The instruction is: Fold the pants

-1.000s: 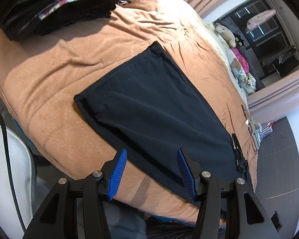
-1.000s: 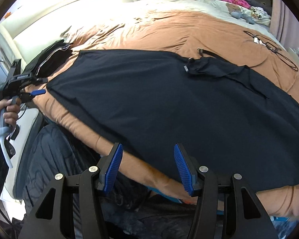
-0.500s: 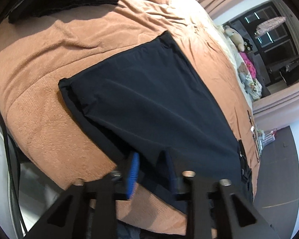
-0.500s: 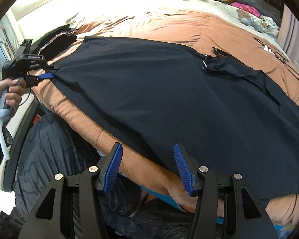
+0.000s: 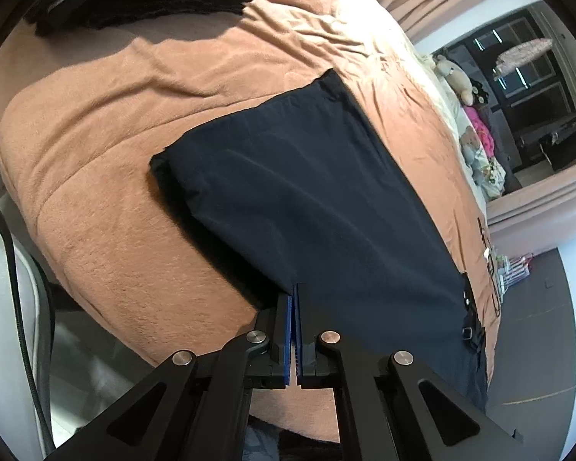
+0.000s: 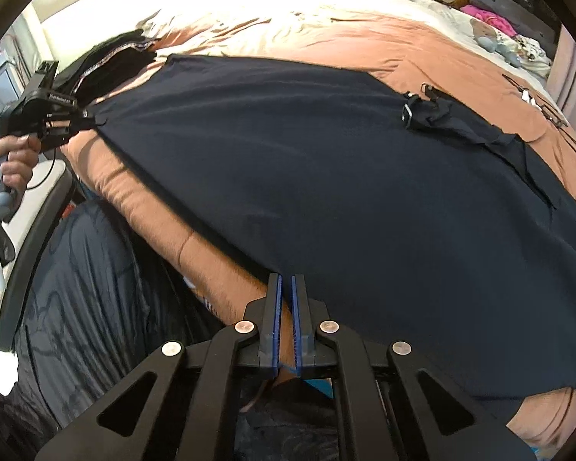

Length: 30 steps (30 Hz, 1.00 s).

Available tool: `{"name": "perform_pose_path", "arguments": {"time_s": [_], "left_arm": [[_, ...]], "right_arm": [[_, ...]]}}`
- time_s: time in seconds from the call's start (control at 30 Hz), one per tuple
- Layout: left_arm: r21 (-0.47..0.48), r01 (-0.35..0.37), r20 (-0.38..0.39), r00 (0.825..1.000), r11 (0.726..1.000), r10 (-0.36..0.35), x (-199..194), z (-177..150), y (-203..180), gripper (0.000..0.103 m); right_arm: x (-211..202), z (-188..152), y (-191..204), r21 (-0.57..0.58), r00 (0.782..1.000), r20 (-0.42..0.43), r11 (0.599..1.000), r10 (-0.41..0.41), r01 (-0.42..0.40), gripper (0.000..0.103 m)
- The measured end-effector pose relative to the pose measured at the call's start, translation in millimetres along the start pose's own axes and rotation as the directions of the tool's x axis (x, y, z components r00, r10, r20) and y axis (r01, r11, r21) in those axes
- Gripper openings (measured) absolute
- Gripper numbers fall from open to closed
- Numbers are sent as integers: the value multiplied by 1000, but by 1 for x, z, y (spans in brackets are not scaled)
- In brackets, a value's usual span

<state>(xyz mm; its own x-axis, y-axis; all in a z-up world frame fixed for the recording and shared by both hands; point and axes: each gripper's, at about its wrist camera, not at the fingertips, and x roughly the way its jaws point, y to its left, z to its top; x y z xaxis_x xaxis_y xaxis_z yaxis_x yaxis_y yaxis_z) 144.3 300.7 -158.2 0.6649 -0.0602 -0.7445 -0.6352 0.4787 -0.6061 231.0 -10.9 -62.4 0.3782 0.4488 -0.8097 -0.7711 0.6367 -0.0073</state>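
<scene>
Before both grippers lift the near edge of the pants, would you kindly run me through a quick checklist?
1. Left gripper shut on the pants edge: ok.
2. Right gripper shut on the pants edge: ok.
3. Orange blanket not pinched along with the fabric: cannot tell.
4. Pants lying flat: ok, apart from the bunched strap with its buckle.
5. Far side free of the folded clothes pile: ok.

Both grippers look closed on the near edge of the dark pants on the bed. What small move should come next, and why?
Probably lift both together and carry the near edge toward the far one. The left gripper and right gripper each pinch the pants, which lie flat on the blanket.
</scene>
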Motion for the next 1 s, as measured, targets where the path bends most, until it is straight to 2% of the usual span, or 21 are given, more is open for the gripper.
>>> {"name": "perform_pose_path", "arguments": {"time_s": [0.07,0.1,0.13,0.17,0.2,0.23,0.43,0.7,0.83,1.0], "left_arm": [[-7,-13,-4,1000,1000,13,-2,1,2,3],[-6,-26,-5,1000,1000,26,-4,2,3,10],[-6,-32,-1,999,999,32,-8,2,4,25],[-9,-36,12,999,999,36,-13,3,6,34],[-11,-35,32,999,999,35,-18,3,8,51],[-13,-33,52,998,999,33,-22,4,11,56],[-68,8,49,999,998,-5,-22,15,28,56],[-138,41,56,998,990,-33,-12,25,38,56],[-175,57,85,995,983,-42,-8,32,42,56],[-154,62,136,990,986,-42,-8,37,43,56]], "right_arm": [[-1,0,0,-4,1000,-21,1000,8,-8,2],[-3,-1,-1,2,1000,-26,1000,15,-15,2],[-9,-2,-1,11,1000,-11,1000,20,-20,2],[-13,-1,-3,19,1000,-3,999,27,-27,2],[-18,-1,-6,33,999,10,999,41,-41,2],[-23,0,-10,53,998,27,997,58,-59,2],[-33,3,-27,161,992,96,983,76,-90,3],[-24,-3,-33,252,991,117,963,62,-90,3],[-20,-2,-34,284,990,129,955,52,-87,3],[-11,-3,-40,320,990,132,942,56,-96,3]]}}
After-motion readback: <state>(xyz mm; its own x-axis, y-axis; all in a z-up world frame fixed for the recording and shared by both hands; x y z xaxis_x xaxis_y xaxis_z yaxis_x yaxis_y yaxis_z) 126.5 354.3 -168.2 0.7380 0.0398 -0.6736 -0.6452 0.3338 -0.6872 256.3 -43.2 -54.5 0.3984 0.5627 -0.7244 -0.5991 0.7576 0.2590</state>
